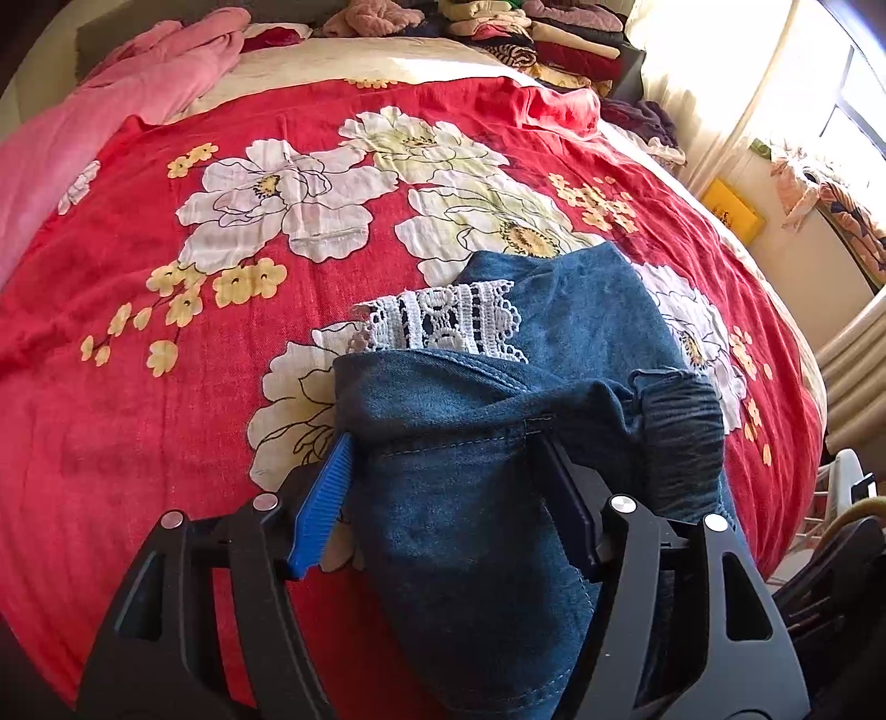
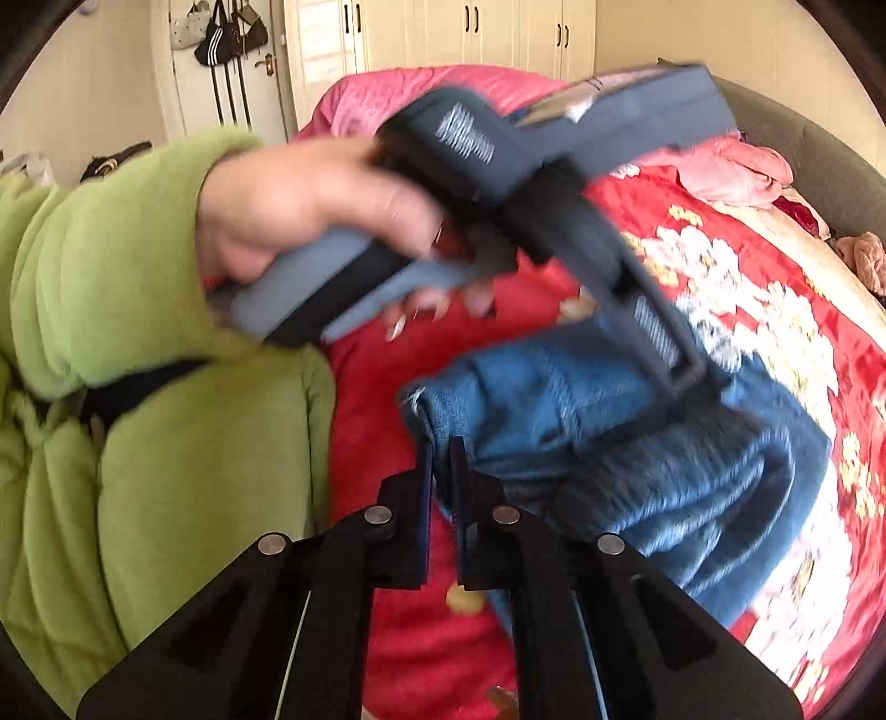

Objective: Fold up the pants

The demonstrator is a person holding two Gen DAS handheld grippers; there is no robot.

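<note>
Left gripper: jaws part-open, a bunched wad of the jeans fills the gap. Blue ribbed pad sits against the denim on one side, the black finger on the other side touches it too. Looks like a loose grip on a thick fold; can't confirm how hard the pads press.

Right gripper: jaws clenched nearly together, pinching a thin edge of denim at the near corner of the jeans. Frame is motion-blurred, so the exact seam is unreadable.

A hand in a green sleeve holds the left gripper's handle above the jeans in the right wrist view.

Jeans location: on the red floral bedspread, near its front edge, folded over on themselves. White lace trim pokes out from under the top layer. Ribbed elastic waistband section lies just beside the left gripper's black finger.

Room: bedspread is bare to the left of and beyond the jeans. Pink blanket along the far left edge, stacked clothes at the far end, both well apart from the jeans. Bed edge drops off close on the right.

Count: one pair of jeans, two grippers, one lace piece visible, one pink blanket, one clothes pile.
</note>
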